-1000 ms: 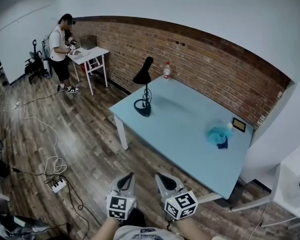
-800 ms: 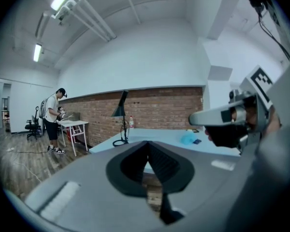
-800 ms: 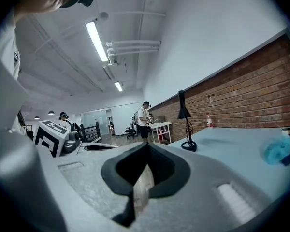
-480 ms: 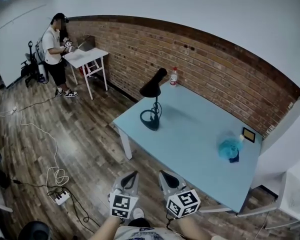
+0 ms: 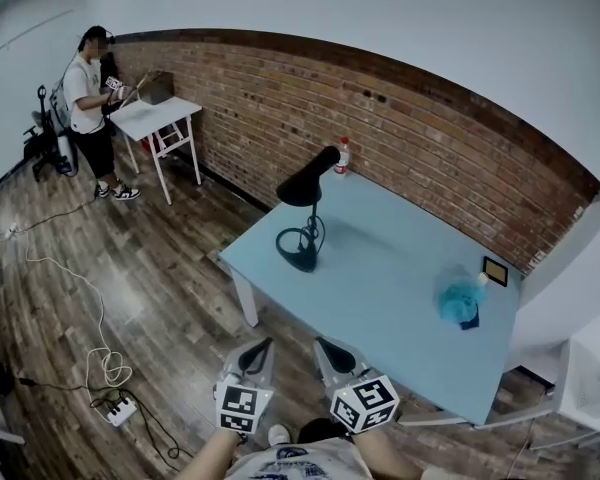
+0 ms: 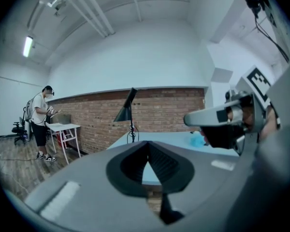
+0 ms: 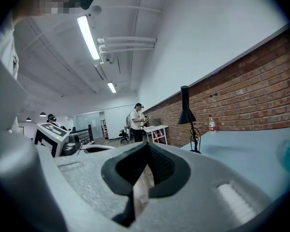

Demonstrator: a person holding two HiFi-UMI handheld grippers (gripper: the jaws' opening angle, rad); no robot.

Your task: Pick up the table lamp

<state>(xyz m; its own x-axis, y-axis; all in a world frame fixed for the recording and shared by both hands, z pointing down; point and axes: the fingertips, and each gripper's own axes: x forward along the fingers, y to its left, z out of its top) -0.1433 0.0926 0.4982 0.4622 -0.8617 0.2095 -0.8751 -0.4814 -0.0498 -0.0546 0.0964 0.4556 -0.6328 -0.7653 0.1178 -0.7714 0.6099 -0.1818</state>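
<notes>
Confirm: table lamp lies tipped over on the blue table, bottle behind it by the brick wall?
Not tipped: the head view shows the table lamp standing upright on the blue table, bottle behind it by the brick wall.

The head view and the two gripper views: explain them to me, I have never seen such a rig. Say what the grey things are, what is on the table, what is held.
There is no robot: a person carries two hand-held two-jaw grippers. The head view is from a camera on that person's head, looking down; the grey things at its bottom are the left gripper and right gripper. The other two views are from cameras riding on the grippers, looking along their jaws. Both grippers are shut and hold nothing. On the light blue table stand a black table lamp, a small bottle, a blue object and a small dark frame. The lamp is untouched.
</notes>
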